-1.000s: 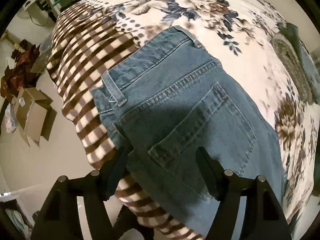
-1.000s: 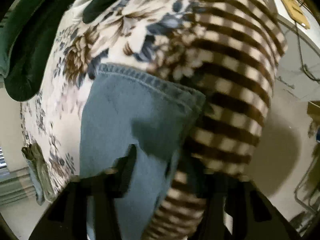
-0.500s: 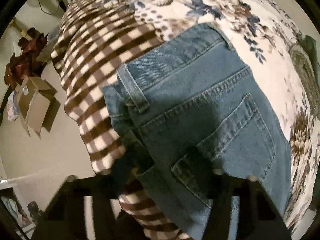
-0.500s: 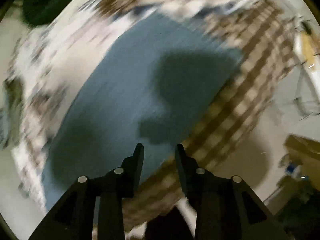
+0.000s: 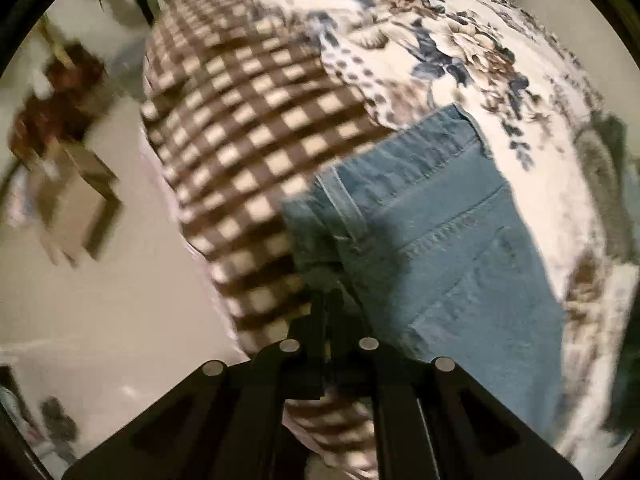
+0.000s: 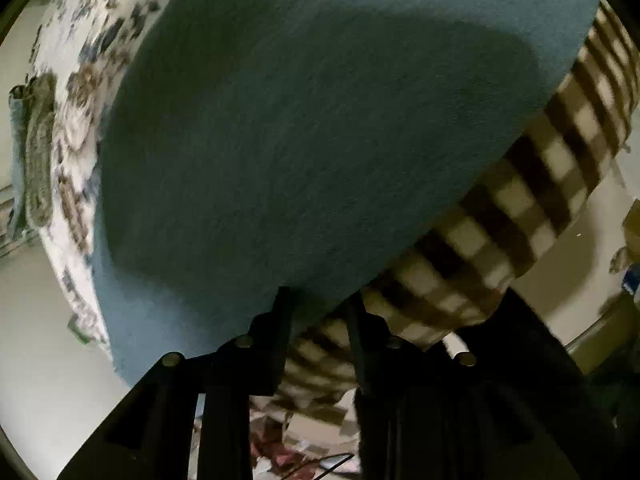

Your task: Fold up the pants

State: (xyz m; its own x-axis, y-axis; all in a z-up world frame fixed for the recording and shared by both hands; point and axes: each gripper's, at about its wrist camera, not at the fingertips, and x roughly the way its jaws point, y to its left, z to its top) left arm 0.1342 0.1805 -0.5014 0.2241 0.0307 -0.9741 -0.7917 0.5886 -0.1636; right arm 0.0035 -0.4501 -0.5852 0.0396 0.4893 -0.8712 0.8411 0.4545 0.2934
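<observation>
floral bedspread (image 5: 460,28) carries the jeans (image 5: 460,240) along its near edge; left gripper (image 5: 330,300) pinches the waistband corner, right gripper (image 6: 316,304) gapes at the leg fabric, legs running rightward

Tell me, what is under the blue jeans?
The jeans lie on a bed blanket with flowers, and its brown-checked edge hangs beside them. The left gripper pinches their waistband corner. What lies beneath the blanket is covered.
</observation>
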